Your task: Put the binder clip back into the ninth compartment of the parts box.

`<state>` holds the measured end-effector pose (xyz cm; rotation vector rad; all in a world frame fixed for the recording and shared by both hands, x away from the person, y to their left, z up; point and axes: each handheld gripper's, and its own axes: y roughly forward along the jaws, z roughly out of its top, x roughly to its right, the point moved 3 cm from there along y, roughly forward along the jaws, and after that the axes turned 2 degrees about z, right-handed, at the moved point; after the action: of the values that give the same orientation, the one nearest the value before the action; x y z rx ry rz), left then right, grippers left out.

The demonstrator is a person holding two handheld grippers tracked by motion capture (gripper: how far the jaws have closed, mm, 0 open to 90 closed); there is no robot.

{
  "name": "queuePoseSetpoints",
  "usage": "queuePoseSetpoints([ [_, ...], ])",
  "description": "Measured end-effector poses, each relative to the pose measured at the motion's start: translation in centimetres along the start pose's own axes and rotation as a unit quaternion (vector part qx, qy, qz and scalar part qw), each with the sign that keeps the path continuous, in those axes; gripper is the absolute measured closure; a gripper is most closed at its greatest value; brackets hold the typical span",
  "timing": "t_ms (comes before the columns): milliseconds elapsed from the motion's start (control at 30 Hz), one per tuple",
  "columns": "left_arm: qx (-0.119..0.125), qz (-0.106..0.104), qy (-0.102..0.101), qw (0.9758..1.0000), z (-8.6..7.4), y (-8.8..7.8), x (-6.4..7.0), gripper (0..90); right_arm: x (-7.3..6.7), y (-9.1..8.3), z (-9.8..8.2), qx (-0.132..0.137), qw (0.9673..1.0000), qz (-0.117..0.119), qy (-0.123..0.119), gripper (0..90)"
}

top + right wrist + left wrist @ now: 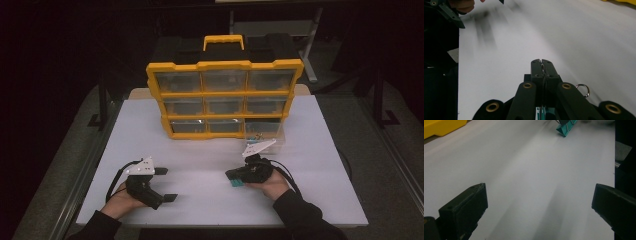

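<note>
White tabletop (200,155) is carrying a drawer cabinet (225,100); right gripper (234,176) jaws are clamping a teal binder clip (236,184), left gripper (167,184) jaws gaping empty; next, probably carrying it to the far open drawer (263,129).

Teal binder clip (236,184) w/ wire loops, on white table (front-right), clamped.

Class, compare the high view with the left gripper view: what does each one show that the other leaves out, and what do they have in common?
High view alone: the whole yellow organizer with its clear drawers and top handle, the bottom right drawer pulled out, both of the person's hands, and the right gripper lying low on the table.

Left gripper view alone: a close look at the left gripper, its black jaws set wide apart with bare table between them.

Both: the white table, the teal binder clip at the right gripper's jaws, and part of the organizer.
</note>
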<state>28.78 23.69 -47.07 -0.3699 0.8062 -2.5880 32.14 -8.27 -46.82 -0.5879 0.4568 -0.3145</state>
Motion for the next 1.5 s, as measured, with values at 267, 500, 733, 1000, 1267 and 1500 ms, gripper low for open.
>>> queuePoseSetpoints([
  [267,0.0,0.0,0.001,1.0,0.0,0.0,0.0,0.0,-0.6,-0.9,1.1,0.012,0.9997,-0.011,-0.018,87.5],
  [500,0.001,0.0,0.0,1.0,0.0,0.0,0.0,0.0,-1.1,-1.7,2.3,0.014,0.9992,-0.024,-0.03,87.5],
  [733,0.0,-0.001,0.002,1.0,0.0,0.1,0.0,0.0,-1.2,-2.8,3.5,0.023,0.9986,-0.034,-0.033,87.5],
  [1000,0.0,-0.001,0.002,1.0,0.0,0.1,0.0,0.0,-1.1,-3.7,4.7,0.032,0.9978,-0.044,-0.037,87.5],
  [1267,0.0,-0.001,0.001,1.0,0.0,0.1,0.0,0.0,-1.1,-4.5,5.9,0.039,0.9969,-0.054,-0.043,87.6],
  [1500,0.001,-0.001,0.001,1.0,0.1,0.1,0.0,0.0,-0.8,-5.5,6.9,0.049,0.9955,-0.066,-0.046,87.6],
])
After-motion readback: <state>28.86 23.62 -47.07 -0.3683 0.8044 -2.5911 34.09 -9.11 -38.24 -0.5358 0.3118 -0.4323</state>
